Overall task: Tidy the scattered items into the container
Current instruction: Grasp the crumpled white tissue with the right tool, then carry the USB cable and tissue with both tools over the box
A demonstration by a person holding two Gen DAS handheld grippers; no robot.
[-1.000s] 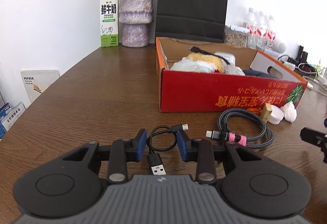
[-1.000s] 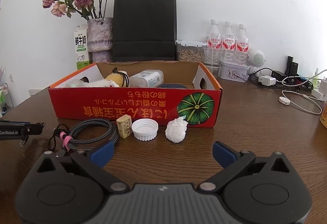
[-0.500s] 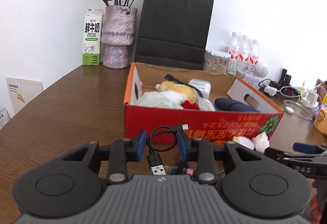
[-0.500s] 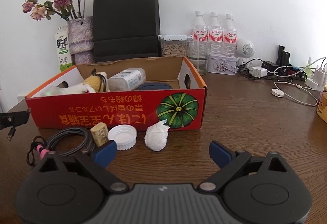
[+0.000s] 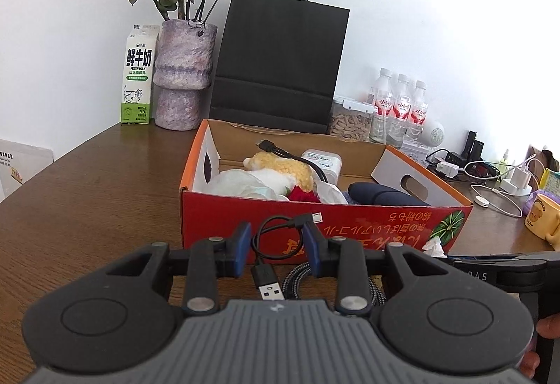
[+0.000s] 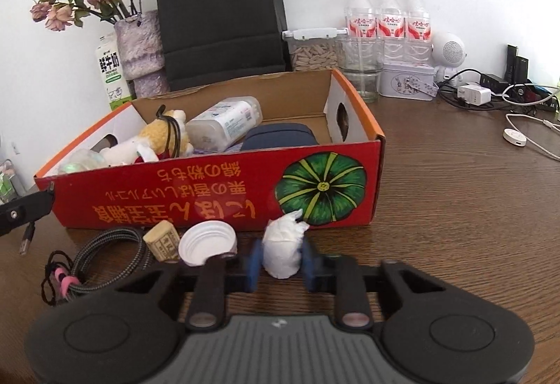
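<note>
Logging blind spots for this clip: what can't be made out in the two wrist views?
- Right wrist view: the right claw is motion-blurred around the white paper wad; firm pad contact is unclear.
- Left wrist view: the braided cable is mostly hidden behind the left claw, which holds the thin black USB cable.
- Both views: the red box front wall hides its floor.

Daylight fills the room, bright and even, and the white wall behind everything is nearly washed out. The dark wooden counter carries a soft sheen on its right side, and shadows under the red box are faint. Both views bulge like a fisheye, with dark corners and straight edges bowed. The right hand-held gripper has smeared, motion-blurred blue pads; the left view is sharp throughout.
</note>
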